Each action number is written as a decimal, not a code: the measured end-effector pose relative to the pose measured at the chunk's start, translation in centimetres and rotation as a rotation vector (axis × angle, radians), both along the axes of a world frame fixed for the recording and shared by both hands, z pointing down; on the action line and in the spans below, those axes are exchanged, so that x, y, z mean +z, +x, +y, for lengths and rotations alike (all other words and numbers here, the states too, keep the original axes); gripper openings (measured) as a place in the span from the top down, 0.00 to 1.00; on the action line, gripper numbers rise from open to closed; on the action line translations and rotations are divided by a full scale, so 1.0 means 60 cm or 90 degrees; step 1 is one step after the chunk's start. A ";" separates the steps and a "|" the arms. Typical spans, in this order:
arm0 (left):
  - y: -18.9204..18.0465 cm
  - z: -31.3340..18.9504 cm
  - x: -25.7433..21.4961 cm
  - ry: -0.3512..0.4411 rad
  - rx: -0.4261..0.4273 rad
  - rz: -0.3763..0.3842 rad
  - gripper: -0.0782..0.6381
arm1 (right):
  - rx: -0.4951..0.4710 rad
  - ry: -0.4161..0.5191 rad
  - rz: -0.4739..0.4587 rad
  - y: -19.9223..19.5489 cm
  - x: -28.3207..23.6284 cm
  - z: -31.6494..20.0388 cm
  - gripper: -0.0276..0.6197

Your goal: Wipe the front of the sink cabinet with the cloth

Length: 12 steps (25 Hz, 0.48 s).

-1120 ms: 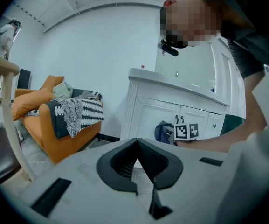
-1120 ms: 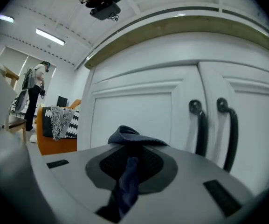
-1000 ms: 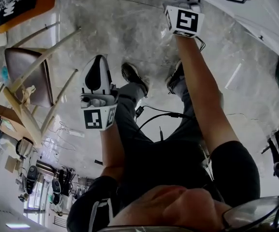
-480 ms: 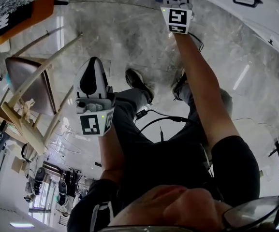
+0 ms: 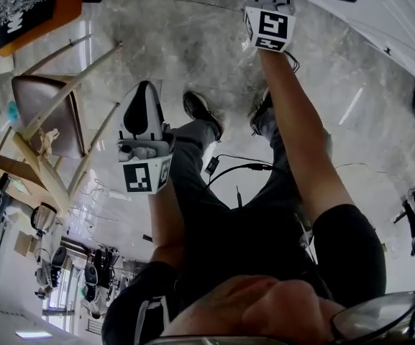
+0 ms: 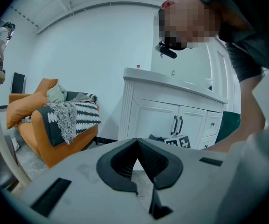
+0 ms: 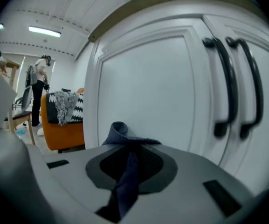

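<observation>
Right hand-held gripper point(image 7: 130, 158): jaws clenched on the dark blue cloth point(image 7: 119, 130). A small bunched fold sticks out past the tips toward the sink cabinet point(image 7: 148, 85), and the rest trails back between the pads. The fold is very close to the cabinet's left door panel; actual contact cannot be confirmed from either view. Left hand-held gripper point(image 6: 141, 164): jaws pressed together on nothing, held well back from the cabinet, so it is judged idle.

Risks, as judgement:
1. Little cloth projects beyond the tips, so pressing in hard could bring the rigid jaw ends against the painted panel and scuff it.
2. The grip is on a narrow twisted strip, so friction on a long stroke could drag the cloth out of the pads.
3. The paired black handles point(image 7: 230, 85) stand just right of the panel on the cabinet. A sideways pass carried too far could snag the fold or knock the jaws against them.
4. The raised frame moulding around the panel could catch the cloth edge, leaving the recessed corners unwiped.
</observation>
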<state>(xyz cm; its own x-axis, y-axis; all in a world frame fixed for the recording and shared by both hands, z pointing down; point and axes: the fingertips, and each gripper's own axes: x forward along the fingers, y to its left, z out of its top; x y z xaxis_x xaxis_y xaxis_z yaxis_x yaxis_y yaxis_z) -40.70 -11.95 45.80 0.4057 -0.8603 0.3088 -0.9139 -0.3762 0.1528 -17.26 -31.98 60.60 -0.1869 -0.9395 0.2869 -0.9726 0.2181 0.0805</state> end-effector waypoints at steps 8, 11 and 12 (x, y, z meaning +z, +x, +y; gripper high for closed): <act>-0.029 0.033 -0.112 -0.009 -0.020 0.009 0.88 | -0.053 0.040 -0.003 -0.045 -0.221 -0.006 0.89; -0.027 0.044 -0.156 -0.016 -0.024 0.016 0.88 | -0.086 0.017 -0.011 -0.051 -0.264 0.020 0.89; -0.026 0.046 -0.171 -0.018 -0.029 0.020 0.88 | -0.098 0.003 -0.020 -0.052 -0.276 0.035 0.89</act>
